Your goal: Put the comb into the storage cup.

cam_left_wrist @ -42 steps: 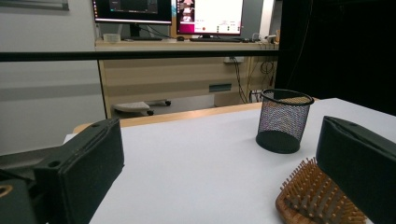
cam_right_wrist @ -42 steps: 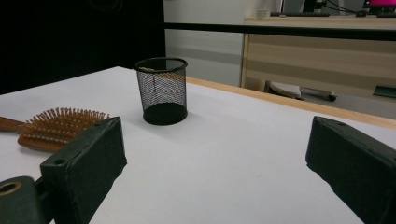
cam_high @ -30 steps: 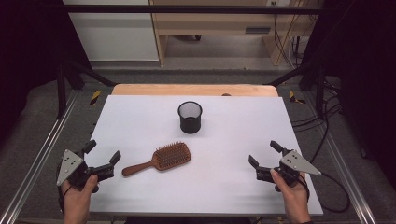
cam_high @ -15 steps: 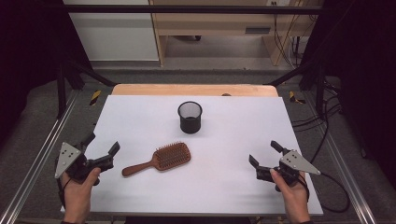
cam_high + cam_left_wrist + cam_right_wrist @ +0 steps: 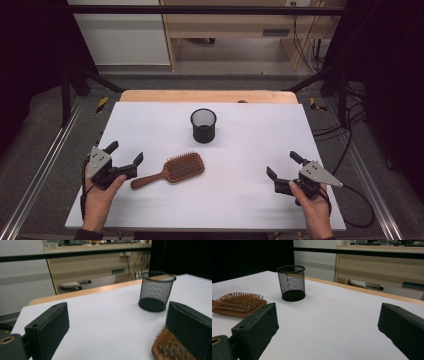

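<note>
Two grippers are held low over the near part of the white table [image 5: 250, 200], both with jaws spread wide and nothing between them. The left gripper [image 5: 123, 156] is seen near the near-left corner, its jaws pointed toward the handle end of the wooden hairbrush [image 5: 172, 170], close to it but not touching. The right gripper [image 5: 282, 165] is seen well apart, toward the near-right corner.

The hairbrush lies flat, bristles up, left of the table's middle, handle angled toward the near-left corner. In the left gripper view, its bristled head [image 5: 170, 347] shows behind the right-hand jaw.

Handling, as judged: a light, stiff piece, not fragile. The varnished handle is likely somewhat slick, and it lies low on the surface, so a shallow pinch could slip. The narrow handle is judged the best place to take hold, across its width; the bristled face offers poor purchase.

A black mesh cup [image 5: 203, 125] stands upright beyond the brush, toward the far edge, and looks empty.
</note>
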Demonstrator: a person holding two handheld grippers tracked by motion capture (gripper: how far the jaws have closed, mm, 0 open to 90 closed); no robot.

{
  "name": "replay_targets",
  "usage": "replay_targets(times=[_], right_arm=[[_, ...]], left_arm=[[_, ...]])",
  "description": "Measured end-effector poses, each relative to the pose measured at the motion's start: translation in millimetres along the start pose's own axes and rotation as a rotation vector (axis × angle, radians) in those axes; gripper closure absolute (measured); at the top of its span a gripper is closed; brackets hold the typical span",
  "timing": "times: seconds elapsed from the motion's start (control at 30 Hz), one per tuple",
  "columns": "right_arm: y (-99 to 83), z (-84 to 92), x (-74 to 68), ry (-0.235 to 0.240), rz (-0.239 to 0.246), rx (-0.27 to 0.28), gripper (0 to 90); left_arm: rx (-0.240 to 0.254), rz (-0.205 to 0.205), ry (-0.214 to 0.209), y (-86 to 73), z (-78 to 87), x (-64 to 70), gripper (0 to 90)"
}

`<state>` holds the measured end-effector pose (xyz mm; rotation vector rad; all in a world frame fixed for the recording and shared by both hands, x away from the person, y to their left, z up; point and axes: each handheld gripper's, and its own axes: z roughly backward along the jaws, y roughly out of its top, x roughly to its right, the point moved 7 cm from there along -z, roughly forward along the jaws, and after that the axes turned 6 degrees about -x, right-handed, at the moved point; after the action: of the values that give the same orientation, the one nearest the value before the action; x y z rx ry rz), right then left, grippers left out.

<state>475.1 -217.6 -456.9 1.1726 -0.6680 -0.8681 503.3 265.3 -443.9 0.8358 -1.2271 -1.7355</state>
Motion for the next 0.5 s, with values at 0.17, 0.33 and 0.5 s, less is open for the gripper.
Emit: replay_targets(times=[0.17,0.33,0.5], right_arm=[[-0.6,-0.7,-1.3,0.002,0.005,-0.007,3.0],[-0.6,-0.5,-1.3,0.003,0.005,-0.007,3.0],[-0.5,-0.3,-2.0,0.004,0.007,-0.006,3.1]], left_arm=[[-0.038,0.014,-0.011,-6.4,4.1,-5.2,11.8],[-0.066,0.022,-0.018,-9.1,5.6,-6.0,25.2],[-0.106,0.008,-0.036,-12.9,4.9,-2.5,43.0]])
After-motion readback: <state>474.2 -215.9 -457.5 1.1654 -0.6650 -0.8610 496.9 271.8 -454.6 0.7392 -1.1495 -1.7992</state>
